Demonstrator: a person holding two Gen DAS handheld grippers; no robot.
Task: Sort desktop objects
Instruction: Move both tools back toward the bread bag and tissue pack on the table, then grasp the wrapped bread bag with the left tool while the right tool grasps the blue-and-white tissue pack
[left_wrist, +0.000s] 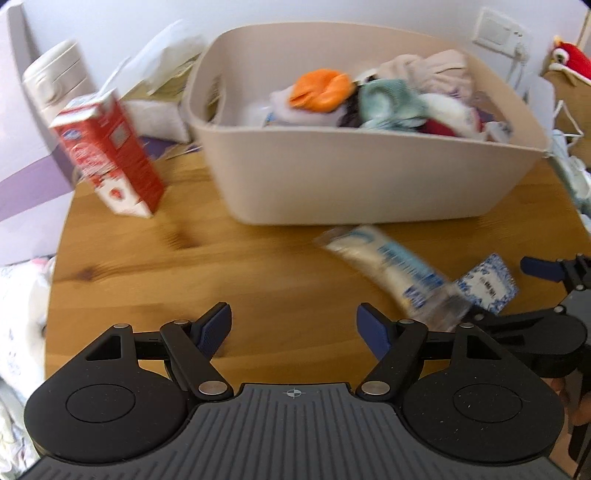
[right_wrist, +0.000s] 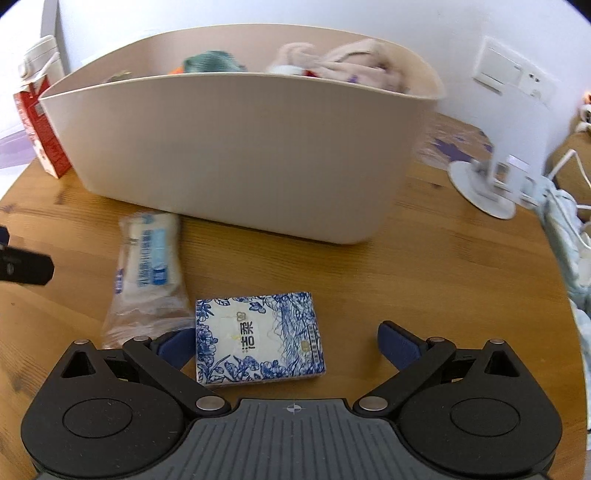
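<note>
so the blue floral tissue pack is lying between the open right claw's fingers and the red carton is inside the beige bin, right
Not quite: the red milk carton stands on the wooden table beside the beige plastic bin, as the left wrist view shows. The rest holds.

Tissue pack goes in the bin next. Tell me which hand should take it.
Right. The right gripper already straddles the blue-patterned tissue pack, open. The left gripper hangs open over bare table, the pack off to its side.

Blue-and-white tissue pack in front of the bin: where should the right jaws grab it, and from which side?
Grip the blue-and-white tissue pack across its two short side edges, coming from above and the near side. It lies flat on the table, with the right gripper open around it; its left finger sits by the pack's left edge. The plastic-wrapped packet crowds that corner, so probably stay low.
</note>
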